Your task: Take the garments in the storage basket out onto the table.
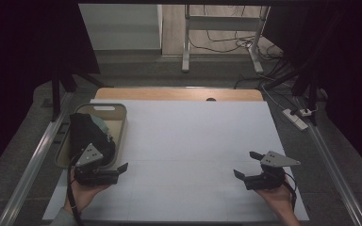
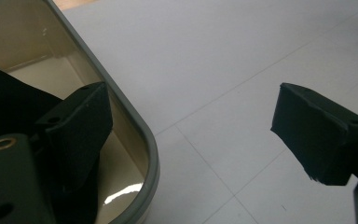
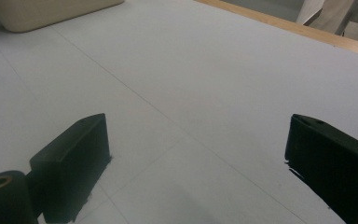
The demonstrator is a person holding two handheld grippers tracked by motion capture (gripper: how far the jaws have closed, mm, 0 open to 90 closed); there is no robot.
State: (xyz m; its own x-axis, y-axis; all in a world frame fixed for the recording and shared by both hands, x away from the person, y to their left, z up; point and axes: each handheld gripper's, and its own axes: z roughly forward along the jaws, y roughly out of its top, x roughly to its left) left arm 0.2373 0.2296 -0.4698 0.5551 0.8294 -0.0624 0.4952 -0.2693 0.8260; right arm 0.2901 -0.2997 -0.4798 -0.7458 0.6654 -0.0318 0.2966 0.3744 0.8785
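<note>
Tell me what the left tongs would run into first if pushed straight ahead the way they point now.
Likely the grey rim of the basket. In the left gripper view the left tongs stand open, one jaw over the basket's inside near the dark cloth, the other over the white table. Depth is unclear, so they might pass above the rim.

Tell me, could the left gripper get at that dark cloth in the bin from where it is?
Probably yes. The left gripper is open beside the bin, one jaw already over its rim, and nothing covers the dark cloth inside.
</note>
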